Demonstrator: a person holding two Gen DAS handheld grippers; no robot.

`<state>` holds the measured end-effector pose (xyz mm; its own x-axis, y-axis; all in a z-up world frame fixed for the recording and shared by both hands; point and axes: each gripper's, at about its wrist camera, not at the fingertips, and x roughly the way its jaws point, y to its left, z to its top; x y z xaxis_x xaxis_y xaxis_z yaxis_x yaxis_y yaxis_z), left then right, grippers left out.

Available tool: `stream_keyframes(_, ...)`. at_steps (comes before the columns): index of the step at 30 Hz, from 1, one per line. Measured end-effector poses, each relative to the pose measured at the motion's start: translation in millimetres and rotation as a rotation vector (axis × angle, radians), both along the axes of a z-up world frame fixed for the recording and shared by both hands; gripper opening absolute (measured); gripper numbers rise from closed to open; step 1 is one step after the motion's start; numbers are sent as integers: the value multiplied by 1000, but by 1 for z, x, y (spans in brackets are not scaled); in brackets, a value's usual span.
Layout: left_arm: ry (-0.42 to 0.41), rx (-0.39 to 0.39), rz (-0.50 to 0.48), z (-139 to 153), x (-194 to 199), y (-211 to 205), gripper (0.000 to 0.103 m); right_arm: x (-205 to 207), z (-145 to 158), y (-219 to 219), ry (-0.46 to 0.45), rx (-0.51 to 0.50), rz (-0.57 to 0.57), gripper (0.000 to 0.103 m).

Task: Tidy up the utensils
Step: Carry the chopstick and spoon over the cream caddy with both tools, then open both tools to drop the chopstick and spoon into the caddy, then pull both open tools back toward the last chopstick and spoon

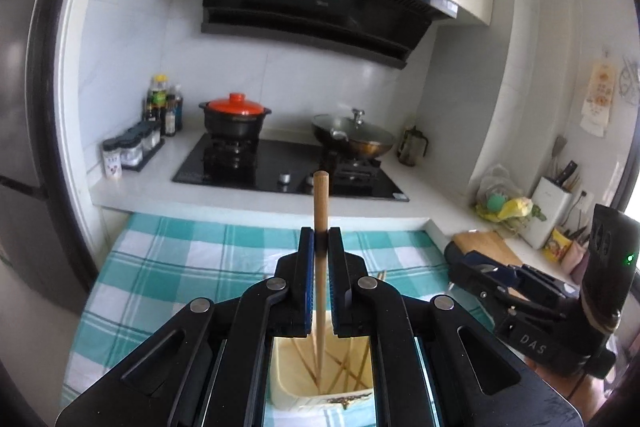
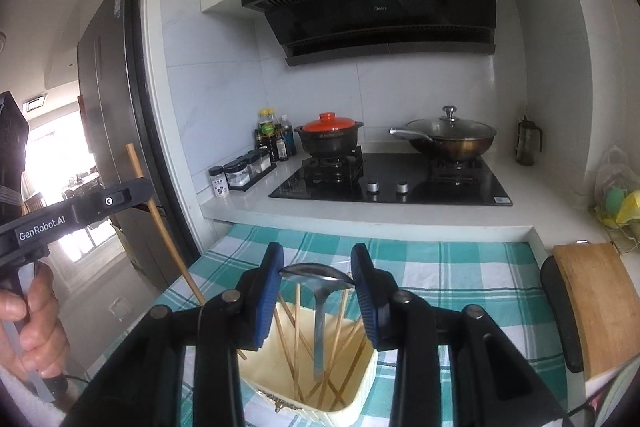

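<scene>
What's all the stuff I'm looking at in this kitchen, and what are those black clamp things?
Chopstick: one, wooden, upright in the left tool.
Spoon: one, metal, bowl between the right tool's pads, handle down in the box.
Box: one, cream, on the checked cloth, several chopsticks inside.
Cloth: teal-and-white check, under the box.
Clay pot: black, orange lid, left burner.
Wok: glass lid, right burner.
Sauce bottles: a cluster, left of the hob.
Cutting board: wooden, far right.
Left tool: black, closed on the chopstick.
Right tool: black with blue pads, around the spoon.
</scene>
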<state>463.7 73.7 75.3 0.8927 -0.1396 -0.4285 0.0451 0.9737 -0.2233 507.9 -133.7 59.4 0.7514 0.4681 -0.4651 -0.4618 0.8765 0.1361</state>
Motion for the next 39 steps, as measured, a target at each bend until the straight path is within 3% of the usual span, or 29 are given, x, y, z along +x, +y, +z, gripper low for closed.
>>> stream_keyframes(5,165,-9,-2,-60,41,-5,5,35,-56,9,177,-37,2,36)
stream_keyframes(11,304,18,6,-111,67,-9,6,58,-97,14,288,-64,-38,36)
stream_keyframes(13,314,4,15,-113,61,-6,17,56,-94,12,286,-25,-47,36)
stream_keyframes(15,293,6,14,-107,41,1,48,45,-81,5,262,18,-47,41)
stream_keyframes(18,266,96,2,-98,-1,12,65,10,-52,-6,190,22,-25,50)
stream_keyframes(21,297,193,-23,-98,-58,30,76,-40,-34,-19,140,-29,16,59)
stream_keyframes(25,350,285,-25,-109,-127,41,78,-110,-42,-35,96,-147,22,62)
stream_keyframes(29,327,255,-18,-125,-187,31,86,-177,-76,-41,77,-204,-2,62)
stream_keyframes(33,275,158,-13,-153,-234,2,90,-246,-123,-45,111,-171,-55,62)
stream_keyframes(36,306,89,-39,-176,-250,-21,90,-288,-152,-49,150,-134,-91,62)
stream_keyframes(39,318,119,-55,-193,-265,-45,90,-320,-168,-49,117,-192,-105,62)
